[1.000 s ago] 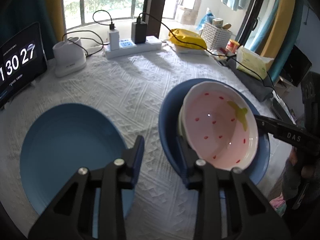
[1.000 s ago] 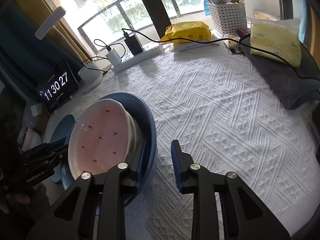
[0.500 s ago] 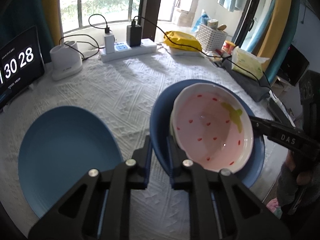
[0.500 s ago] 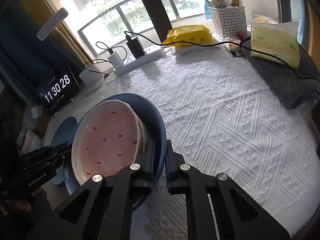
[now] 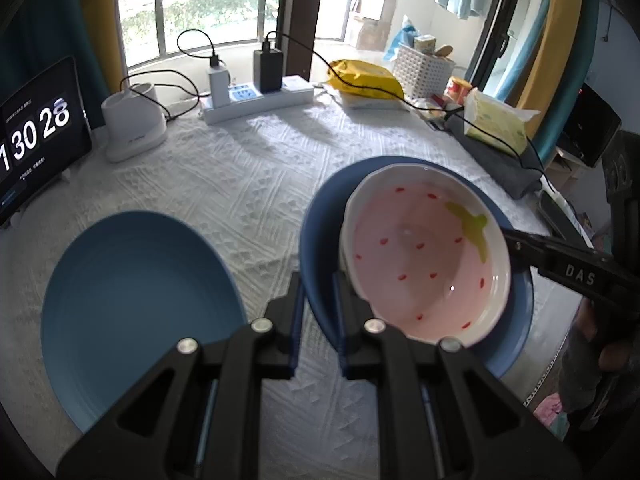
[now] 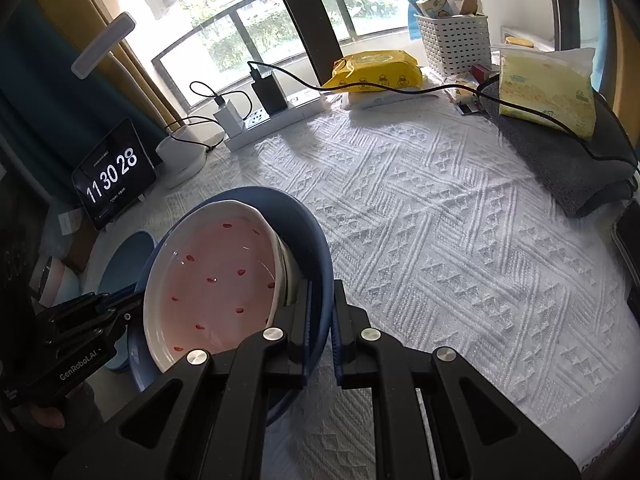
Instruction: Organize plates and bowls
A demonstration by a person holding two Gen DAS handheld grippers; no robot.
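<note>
A pink strawberry-pattern bowl (image 5: 424, 264) sits in a deep blue plate (image 5: 320, 216). My left gripper (image 5: 317, 300) is shut on that plate's left rim, and my right gripper (image 6: 320, 312) is shut on its opposite rim. In the right wrist view the strawberry bowl (image 6: 212, 280) and deep blue plate (image 6: 304, 224) are tilted and held above the cloth. A second blue plate (image 5: 136, 304) lies flat on the white tablecloth (image 5: 256, 184), left of my left gripper; it also shows in the right wrist view (image 6: 124, 256).
At the back stand a tablet clock (image 5: 36, 132), a white charger base (image 5: 132, 128), a power strip with cables (image 5: 256, 96), a yellow pack (image 5: 364, 80), a white basket (image 5: 424, 70) and a folded grey towel (image 6: 568, 168) with tissues.
Both grippers have closed from open onto opposite rims of the deep blue plate. The plate with the bowl has lifted and tilted a little.
</note>
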